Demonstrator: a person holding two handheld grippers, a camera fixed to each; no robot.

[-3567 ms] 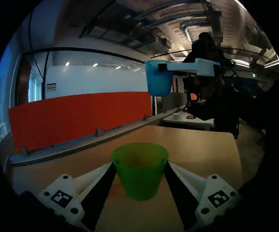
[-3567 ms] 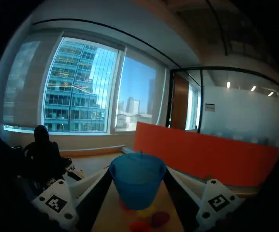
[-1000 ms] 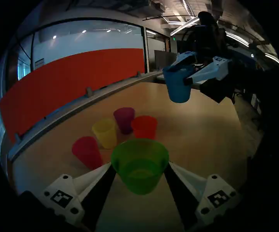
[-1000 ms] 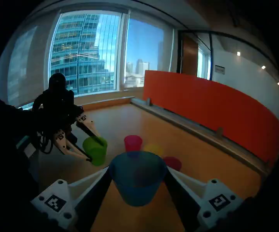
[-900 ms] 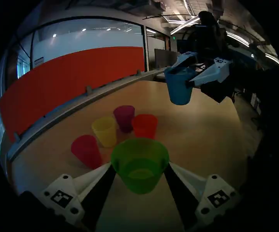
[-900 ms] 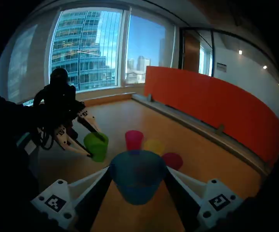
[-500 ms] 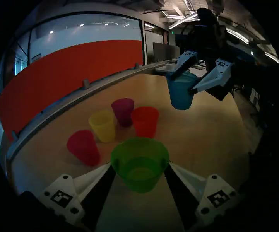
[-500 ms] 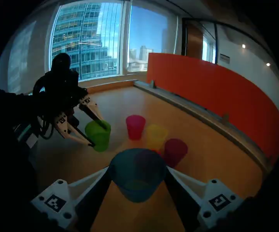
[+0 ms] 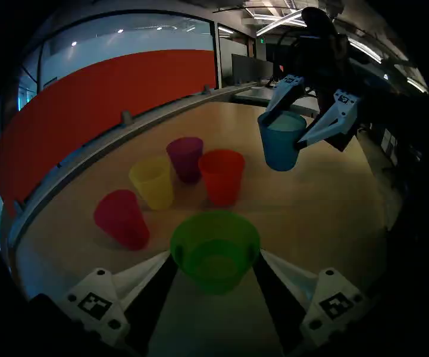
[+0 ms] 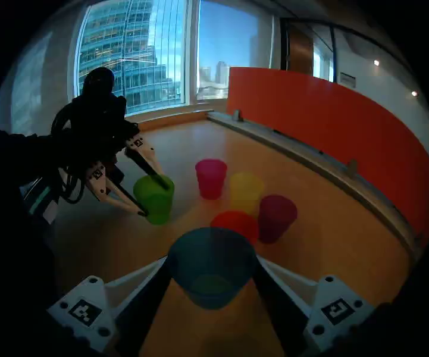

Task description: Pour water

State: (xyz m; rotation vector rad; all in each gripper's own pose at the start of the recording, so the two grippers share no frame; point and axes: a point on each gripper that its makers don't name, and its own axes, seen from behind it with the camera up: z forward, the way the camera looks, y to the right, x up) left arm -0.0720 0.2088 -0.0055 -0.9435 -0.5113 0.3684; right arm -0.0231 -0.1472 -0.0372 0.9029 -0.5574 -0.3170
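Wooden office table [image 9: 321, 202] with an orange partition [image 9: 95, 101] behind: over the last seconds both my tongs have tipped down and come lower, so the four small plastic cups standing on it, crimson [image 9: 121, 217], yellow [image 9: 152, 181], purple [image 9: 185, 157] and orange-red [image 9: 222, 175], now sit close ahead, and I judge I'm nearly lined up to pour. My left gripper [image 9: 215, 257] is clenched on the translucent green plastic cup [image 9: 215, 241] and my right gripper [image 10: 211, 268] on the translucent blue plastic cup [image 10: 211, 250], both cups upright and well apart. Blue cup shows a pale level near its rim in the left gripper view, likely water; green looks near-empty, and the four table cups look dry, though I can't be sure.
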